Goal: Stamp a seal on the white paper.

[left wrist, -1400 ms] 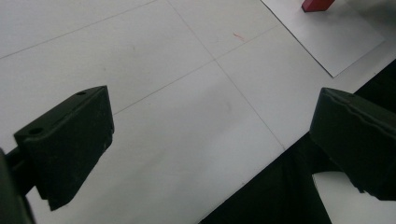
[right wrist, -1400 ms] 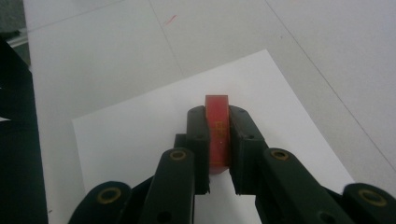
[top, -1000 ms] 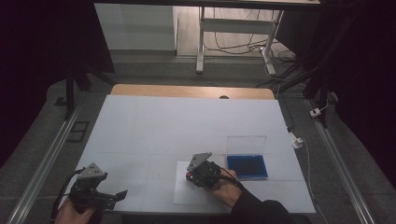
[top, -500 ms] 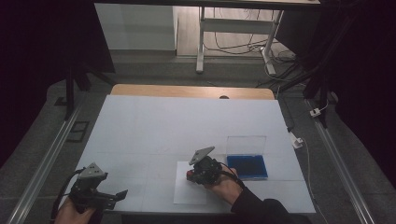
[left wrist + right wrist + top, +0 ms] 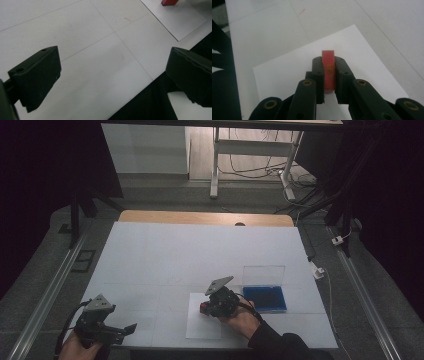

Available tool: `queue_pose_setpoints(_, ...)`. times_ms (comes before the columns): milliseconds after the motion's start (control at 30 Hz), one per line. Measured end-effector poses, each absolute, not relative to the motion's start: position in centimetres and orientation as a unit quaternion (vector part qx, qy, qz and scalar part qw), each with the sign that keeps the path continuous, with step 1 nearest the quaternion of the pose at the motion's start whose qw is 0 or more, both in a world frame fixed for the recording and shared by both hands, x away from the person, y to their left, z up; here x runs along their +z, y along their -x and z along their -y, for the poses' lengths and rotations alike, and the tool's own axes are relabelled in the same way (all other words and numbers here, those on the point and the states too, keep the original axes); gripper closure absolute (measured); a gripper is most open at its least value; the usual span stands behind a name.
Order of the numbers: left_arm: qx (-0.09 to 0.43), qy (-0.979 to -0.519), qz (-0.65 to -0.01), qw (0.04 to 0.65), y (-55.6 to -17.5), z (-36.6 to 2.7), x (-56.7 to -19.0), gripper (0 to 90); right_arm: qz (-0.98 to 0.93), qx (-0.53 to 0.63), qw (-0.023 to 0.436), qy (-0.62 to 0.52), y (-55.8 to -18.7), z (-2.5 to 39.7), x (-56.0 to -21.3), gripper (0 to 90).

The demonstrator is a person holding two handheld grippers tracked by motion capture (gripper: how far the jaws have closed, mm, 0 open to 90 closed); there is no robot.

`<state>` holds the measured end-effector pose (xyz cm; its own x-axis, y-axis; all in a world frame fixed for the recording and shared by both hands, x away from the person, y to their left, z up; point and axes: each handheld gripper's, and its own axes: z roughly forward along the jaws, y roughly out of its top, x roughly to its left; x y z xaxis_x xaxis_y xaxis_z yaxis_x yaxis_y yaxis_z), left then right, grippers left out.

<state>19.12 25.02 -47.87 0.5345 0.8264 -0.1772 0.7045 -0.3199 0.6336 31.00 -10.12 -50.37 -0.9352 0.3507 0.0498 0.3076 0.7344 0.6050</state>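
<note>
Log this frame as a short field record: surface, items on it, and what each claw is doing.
surface: white table
items: white paper sheet; open blue case with clear lid, right of the sheet
left claw: open, holding nothing, near the table's front left edge
right claw: shut on a thin red block, over the paper sheet
block contact with sheet: cannot tell

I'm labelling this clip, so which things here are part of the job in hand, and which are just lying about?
In use:
- right gripper, shut on the red block
- white paper sheet under that block
- probably the open blue case beside it

Lying about:
- left gripper, open over the bare table
- cables on the floor beyond
</note>
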Motion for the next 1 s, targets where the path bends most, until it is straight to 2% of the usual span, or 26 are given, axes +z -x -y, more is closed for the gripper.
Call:
queue_pose_setpoints(100, 0.089, -0.808, -0.474, 0.340, -19.1, -25.0, -47.9, 0.1, -0.935, 0.310, 0.055, -0.162, -30.5, 9.8, -50.3, 80.6)
queue_pose_setpoints(667, 0.090, -0.808, -0.473, 0.340, -19.1, -25.0, -47.9, 0.1, -0.917, 0.350, 0.018, -0.190, -31.4, 10.6, -50.0, 79.9)
queue_pose_setpoints(1000, 0.089, -0.808, -0.473, 0.340, -19.1, -25.0, -47.9, 0.2, -0.914, 0.358, 0.019, -0.191, -31.3, 11.0, -49.2, 79.9)
